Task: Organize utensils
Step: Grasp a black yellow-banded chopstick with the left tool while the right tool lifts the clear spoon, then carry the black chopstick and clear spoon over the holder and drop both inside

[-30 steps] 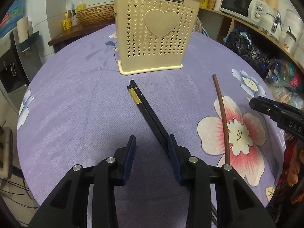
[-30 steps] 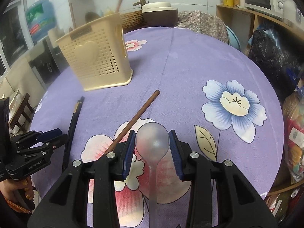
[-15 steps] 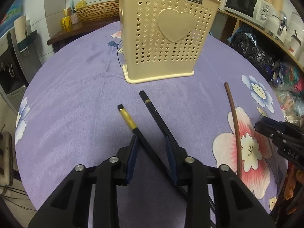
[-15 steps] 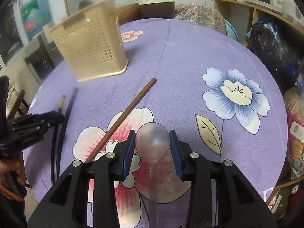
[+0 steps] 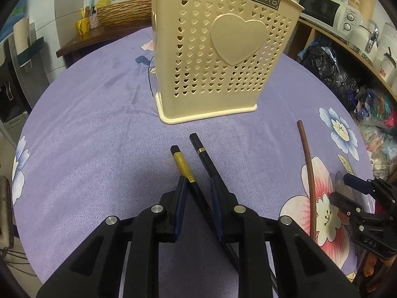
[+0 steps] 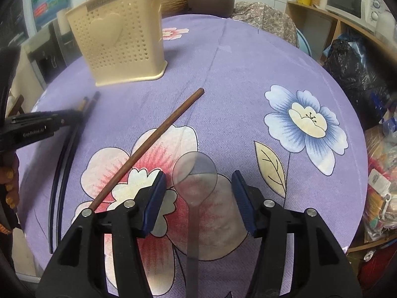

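a: where are the chopsticks for me?

b: the two black chopsticks point(image 5: 198, 171) lie on the purple table point(image 5: 99, 149), just in front of the cream utensil holder point(image 5: 218, 57). my left tool point(image 5: 198, 193) straddles both, and its jaws are closing. one pad is touching the gold-banded stick, the other pad sits beside the second stick. i'd not call it a firm pinch yet.

a: how will they handle?

b: light, stiff, thin and smooth, i'd judge. two at once may scissor or roll against each other, since their ends already sit apart. i'd grip near the thick ends, where they lie closest, so both get trapped.

a: and the right side?

b: my right tool point(image 6: 198, 196) is opening, with the clear plastic spoon point(image 6: 194, 176) lying between its spread pads and neither pad touching it. the spoon rests on the table cloth over the pink flower. it looks light, thin and slippery, maybe a bit flexible. the bowl is wide and curved, so i'd take the flat handle instead. the brown chopstick point(image 6: 148, 146) lies alone just left of that tool.

a: risk?

b: a stick slipping out as i lift.
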Action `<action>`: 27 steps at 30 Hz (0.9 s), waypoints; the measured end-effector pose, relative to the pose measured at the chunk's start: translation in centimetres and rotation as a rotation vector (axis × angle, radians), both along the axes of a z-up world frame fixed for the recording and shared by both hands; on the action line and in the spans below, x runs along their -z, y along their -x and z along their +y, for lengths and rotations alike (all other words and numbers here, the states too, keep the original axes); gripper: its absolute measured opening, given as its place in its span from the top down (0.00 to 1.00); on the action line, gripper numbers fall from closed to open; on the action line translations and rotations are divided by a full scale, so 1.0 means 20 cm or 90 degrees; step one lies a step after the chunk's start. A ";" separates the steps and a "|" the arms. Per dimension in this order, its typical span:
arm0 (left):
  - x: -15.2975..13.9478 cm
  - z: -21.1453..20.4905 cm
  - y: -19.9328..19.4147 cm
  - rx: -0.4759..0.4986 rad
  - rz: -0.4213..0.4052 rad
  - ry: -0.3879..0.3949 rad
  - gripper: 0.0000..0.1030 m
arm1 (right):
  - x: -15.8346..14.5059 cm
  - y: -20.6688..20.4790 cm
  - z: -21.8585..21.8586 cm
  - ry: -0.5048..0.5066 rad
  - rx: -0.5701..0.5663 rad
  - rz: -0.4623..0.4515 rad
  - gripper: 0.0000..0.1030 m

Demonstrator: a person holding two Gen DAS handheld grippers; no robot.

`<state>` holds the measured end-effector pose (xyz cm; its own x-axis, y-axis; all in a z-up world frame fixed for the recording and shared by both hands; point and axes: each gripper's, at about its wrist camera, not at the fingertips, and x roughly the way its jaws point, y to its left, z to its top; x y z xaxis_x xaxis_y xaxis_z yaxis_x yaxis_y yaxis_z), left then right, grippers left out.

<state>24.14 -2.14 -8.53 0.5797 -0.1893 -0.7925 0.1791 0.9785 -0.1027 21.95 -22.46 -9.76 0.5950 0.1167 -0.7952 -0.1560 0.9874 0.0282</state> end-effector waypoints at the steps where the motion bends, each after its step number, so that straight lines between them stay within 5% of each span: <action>1: 0.00 0.00 -0.01 -0.002 -0.001 0.003 0.80 | 0.00 0.00 0.00 0.000 0.001 0.001 0.47; 5: 0.00 0.00 -0.04 -0.008 -0.002 0.003 0.88 | -0.01 -0.01 0.00 0.005 -0.009 -0.003 0.64; 15: -0.06 0.05 -0.04 -0.017 -0.024 0.040 0.91 | -0.08 -0.01 -0.07 -0.066 -0.020 -0.024 0.64; 27: -0.63 0.20 0.23 -0.001 -0.208 0.109 0.92 | -0.49 0.10 -0.20 -0.198 -0.057 -0.129 0.64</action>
